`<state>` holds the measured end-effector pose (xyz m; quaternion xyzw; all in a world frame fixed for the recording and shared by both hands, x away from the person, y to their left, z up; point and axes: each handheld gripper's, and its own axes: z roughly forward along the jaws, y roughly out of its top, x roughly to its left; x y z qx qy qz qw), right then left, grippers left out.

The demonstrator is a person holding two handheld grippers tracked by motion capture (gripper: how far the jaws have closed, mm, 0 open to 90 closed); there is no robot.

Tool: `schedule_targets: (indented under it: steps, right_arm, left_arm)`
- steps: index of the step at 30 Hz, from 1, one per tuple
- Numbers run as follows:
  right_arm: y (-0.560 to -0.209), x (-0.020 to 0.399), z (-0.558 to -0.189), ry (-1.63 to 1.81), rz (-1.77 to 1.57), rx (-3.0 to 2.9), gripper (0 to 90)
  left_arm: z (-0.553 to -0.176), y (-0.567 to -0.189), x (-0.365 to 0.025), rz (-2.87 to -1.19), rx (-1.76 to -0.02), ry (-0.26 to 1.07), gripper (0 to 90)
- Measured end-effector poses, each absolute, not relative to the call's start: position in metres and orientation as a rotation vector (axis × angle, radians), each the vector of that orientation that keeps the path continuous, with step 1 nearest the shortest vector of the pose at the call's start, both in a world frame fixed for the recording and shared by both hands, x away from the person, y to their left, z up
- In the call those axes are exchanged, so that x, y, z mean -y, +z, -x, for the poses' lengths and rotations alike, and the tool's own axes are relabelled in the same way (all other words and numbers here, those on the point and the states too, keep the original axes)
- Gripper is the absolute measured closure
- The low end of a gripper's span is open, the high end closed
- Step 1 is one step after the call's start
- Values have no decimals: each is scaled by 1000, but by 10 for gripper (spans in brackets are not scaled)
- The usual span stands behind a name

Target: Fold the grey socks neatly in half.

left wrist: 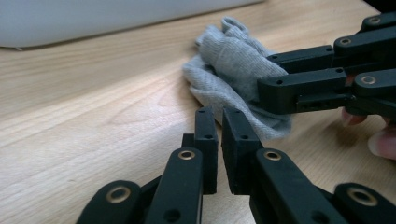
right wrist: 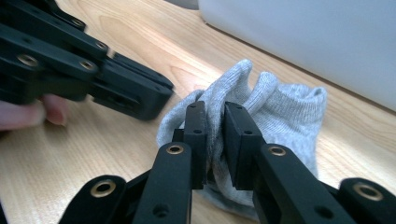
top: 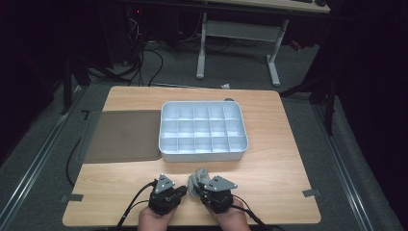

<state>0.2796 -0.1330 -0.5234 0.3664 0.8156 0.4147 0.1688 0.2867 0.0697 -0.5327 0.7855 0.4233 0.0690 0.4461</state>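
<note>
Near the front edge of the worktop [top: 269, 144] we have a crumpled grey sock [right wrist: 275, 116], just short of the white tray [top: 166, 156]. Our right tongs [right wrist: 215, 119] pinch a fold of the sock between their jaws. Our left tongs [left wrist: 219, 122] sit just beside it, jaws nearly together with nothing between them, not touching the cloth.
</note>
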Motion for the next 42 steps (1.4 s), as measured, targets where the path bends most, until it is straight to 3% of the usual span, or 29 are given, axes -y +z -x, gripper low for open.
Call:
schedule_targets:
  steps: [9,13,24,26,27,29,42]
  right_arm:
    - [-514,137,-274,1274,-1035,-2308,705]
    - [-502,148,-271,1300,-1043,-2232,733]
    - [-520,145,-280,1238,-1126,-2311,667]
    - [-525,142,-282,1207,-1131,-2331,686]
    - [-526,141,-282,1196,-1134,-2330,797]
    - [-526,141,-282,1186,-1128,-2327,851]
    - [-525,134,-272,1209,-1045,-2369,840]
  left_arm:
    - [-289,-534,-60,-1981,-1038,185,858]
    - [-289,-534,-61,-1977,-1037,186,856]
    - [-289,-534,-60,-1980,-1033,191,855]
    - [-289,-534,-59,-1982,-1032,193,856]
    - [-289,-534,-59,-1982,-1030,194,856]
    - [-290,-534,-59,-1982,-1029,194,857]
    - [-289,-534,-55,-1997,-1018,203,865]
